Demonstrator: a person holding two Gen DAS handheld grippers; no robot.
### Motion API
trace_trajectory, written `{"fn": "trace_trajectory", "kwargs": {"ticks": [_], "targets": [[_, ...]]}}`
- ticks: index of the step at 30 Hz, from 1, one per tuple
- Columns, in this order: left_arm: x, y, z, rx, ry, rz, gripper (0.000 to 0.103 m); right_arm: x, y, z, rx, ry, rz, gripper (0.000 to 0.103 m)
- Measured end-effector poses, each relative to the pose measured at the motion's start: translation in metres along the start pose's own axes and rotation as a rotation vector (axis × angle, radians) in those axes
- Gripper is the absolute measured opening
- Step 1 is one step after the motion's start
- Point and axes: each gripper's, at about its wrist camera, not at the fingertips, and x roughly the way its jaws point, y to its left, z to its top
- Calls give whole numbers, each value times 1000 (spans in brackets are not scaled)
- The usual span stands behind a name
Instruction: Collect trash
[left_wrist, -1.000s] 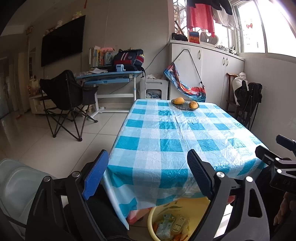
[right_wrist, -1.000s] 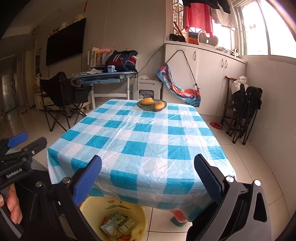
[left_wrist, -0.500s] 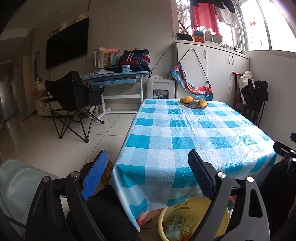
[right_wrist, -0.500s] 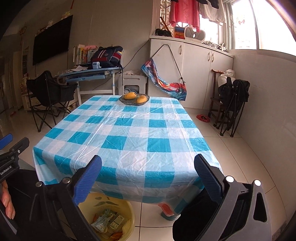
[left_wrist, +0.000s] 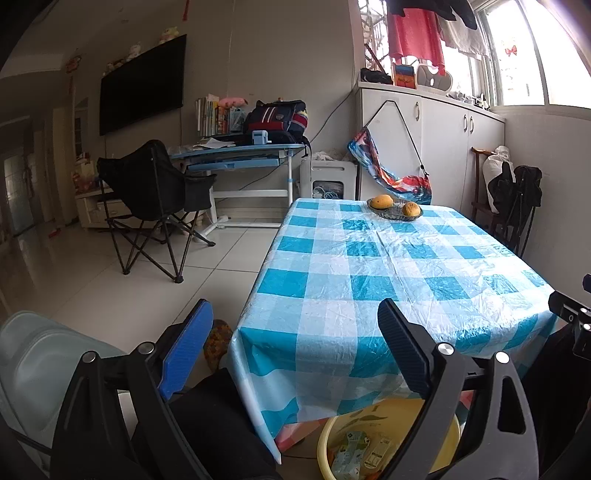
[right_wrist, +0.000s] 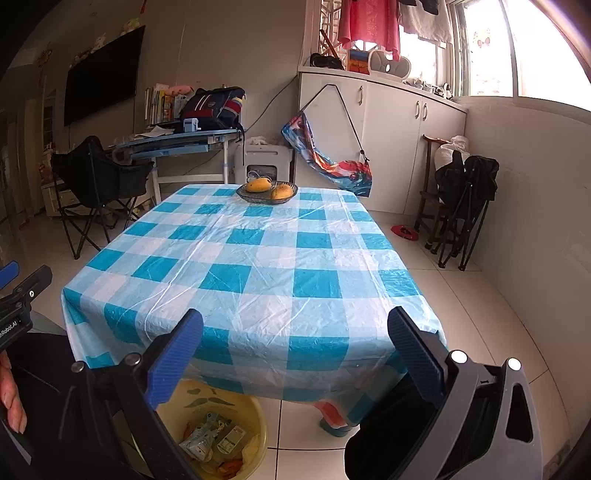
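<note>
Blue-padded left tongs (left_wrist: 291, 343) and right tongs (right_wrist: 295, 350) level, wide open, empty, above yellow plastic trash bucket (right_wrist: 255, 417) at near edge of my checked-cloth table (right_wrist: 258, 258).

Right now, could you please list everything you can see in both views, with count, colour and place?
Table: one, blue-and-white checked cloth, centre.
Fruit bowl: one, dark, table's far end, two yellow-orange fruits.
Bin: one, yellow, on the floor at the table's near edge, cartons and wrappers inside.
Folding chair: one, black, left.
Desk: one, blue, back wall.
Backpack: one, dark, on desk.
Television: one, black, wall.
Cabinets: white, right rear.
Left gripper: open, empty.
Right gripper: open, empty.
</note>
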Motion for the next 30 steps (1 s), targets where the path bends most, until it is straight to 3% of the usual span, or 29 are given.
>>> {"fn": "trace_trajectory", "kwargs": {"ticks": [30], "targets": [[0,3,1,-17,-8,9,92,1,-1,-1,-2,1,-5,96]]}}
